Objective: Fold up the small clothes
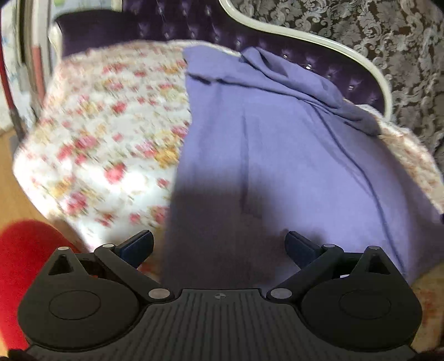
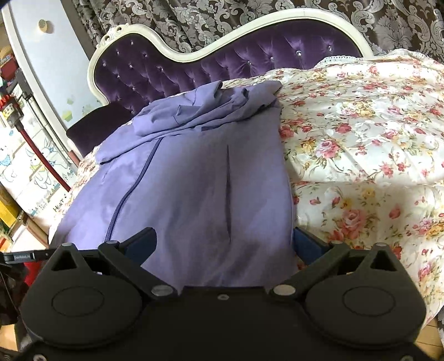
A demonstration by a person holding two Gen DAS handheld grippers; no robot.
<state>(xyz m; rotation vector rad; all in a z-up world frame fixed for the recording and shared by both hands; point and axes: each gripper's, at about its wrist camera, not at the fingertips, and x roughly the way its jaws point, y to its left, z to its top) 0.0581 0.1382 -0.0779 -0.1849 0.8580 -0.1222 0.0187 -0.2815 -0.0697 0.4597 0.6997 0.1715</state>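
Bedspread (image 2: pixel 360 138), floral, covers the bed; in the left wrist view we find its pattern smeared by motion blur. Behind it we note a tufted purple headboard (image 2: pixel 172 66) with a white frame and damask curtains (image 2: pixel 222 11). We see the purple garment (image 2: pixel 194 177) spread flat on the bedspread, far end bunched near the headboard, near hem hidden under both gripper bodies. Left gripper (image 1: pixel 219 247): fingers spread wide, nothing held, poised over the garment's shadowed near edge. Right gripper (image 2: pixel 224 244): likewise spread, empty. A red shape (image 1: pixel 25 266) at lower left we cannot identify.
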